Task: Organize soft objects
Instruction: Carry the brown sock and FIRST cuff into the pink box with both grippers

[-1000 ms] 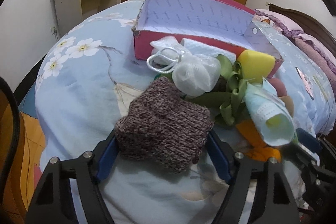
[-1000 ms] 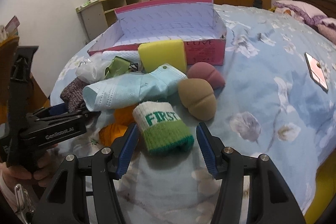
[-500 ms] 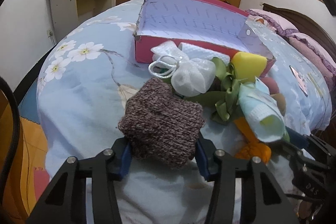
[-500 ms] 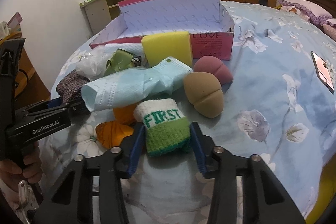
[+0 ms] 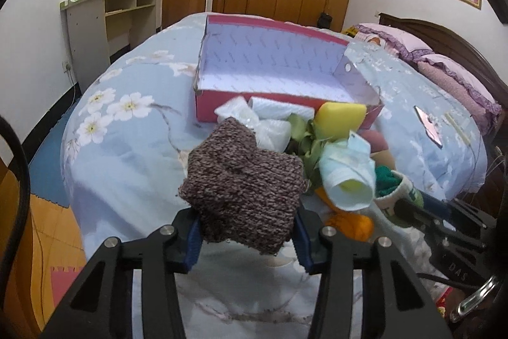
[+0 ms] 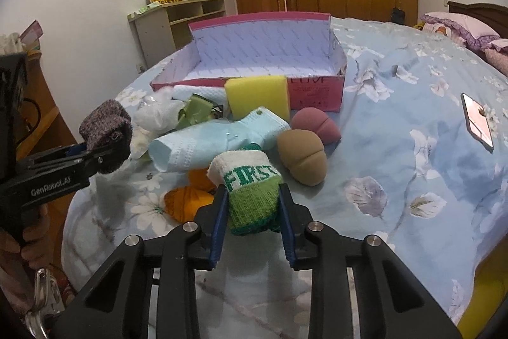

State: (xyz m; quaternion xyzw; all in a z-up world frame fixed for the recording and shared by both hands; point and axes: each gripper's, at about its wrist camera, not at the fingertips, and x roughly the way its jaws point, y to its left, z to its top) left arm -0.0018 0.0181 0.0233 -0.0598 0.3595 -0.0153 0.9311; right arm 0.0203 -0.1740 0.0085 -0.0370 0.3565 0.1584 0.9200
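1. Left gripper point(image 5: 247, 239): its jaws have just been closing and the blue pads now clamp a brown knit piece point(image 5: 243, 183) from both sides. In the right wrist view the piece sits clear above the bedspread point(image 6: 397, 148).
2. Right gripper point(image 6: 252, 223): its jaws have just been closing too and now pinch a green-and-white wristband point(image 6: 249, 189) marked "FIRST". The band stands upright between the pads; whether its lower end touches the bedspread cannot be told.
3. Just behind the wristband lie an orange item point(image 6: 187, 200) and a pale blue mask point(image 6: 216, 138), the mask partly over the orange item.
4. To the right of the mask, 2 rounded pads rest close together on the bedspread: a tan one point(image 6: 301, 156) and a pink one point(image 6: 314, 126).
5. Further back, a yellow sponge point(image 6: 257, 96) leans against the front wall of the pink box point(image 6: 317, 91). Beside it sit a green ribbon point(image 6: 197, 110), a white gauze bundle point(image 6: 155, 113) and a white towel point(image 6: 197, 91).
6. The box is open; nothing shows inside it.
7. A phone point(image 6: 476, 121) lies well apart, on the right.
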